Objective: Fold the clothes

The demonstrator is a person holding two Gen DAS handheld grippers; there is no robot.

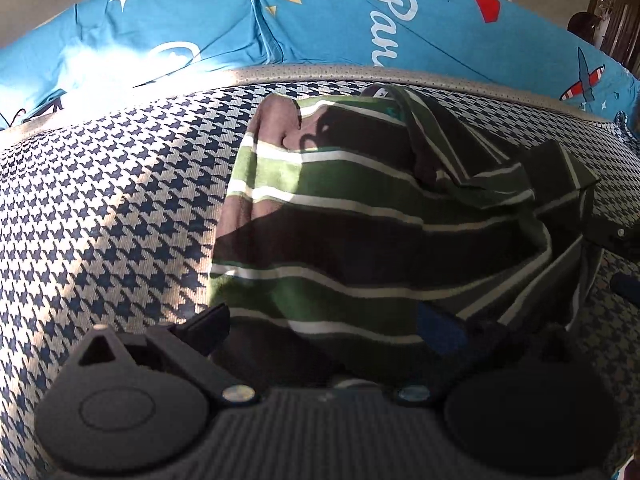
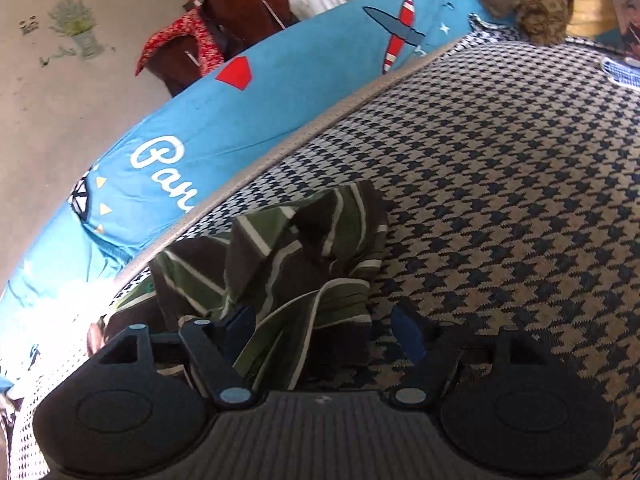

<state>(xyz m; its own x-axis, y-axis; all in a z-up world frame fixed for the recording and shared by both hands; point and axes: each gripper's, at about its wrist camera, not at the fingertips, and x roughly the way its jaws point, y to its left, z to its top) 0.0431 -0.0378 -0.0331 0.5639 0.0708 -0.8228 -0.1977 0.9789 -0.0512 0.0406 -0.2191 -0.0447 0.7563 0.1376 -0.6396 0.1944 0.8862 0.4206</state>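
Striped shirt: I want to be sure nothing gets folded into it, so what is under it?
The striped shirt lies bunched on the houndstooth mattress, which shows all around it. Whatever lies directly beneath its folds is covered.

Surface: houndstooth mattress (image 1: 100, 208), blue-and-white, grey piped edge.
On it: striped shirt (image 1: 360, 216), rumpled, green, brown and white.
Far edge: blue printed sheet (image 1: 340, 28).

Deep shadow hides the striped shirt's (image 1: 360, 216) right half, and folds cover the left tool's (image 1: 332, 332) tips.
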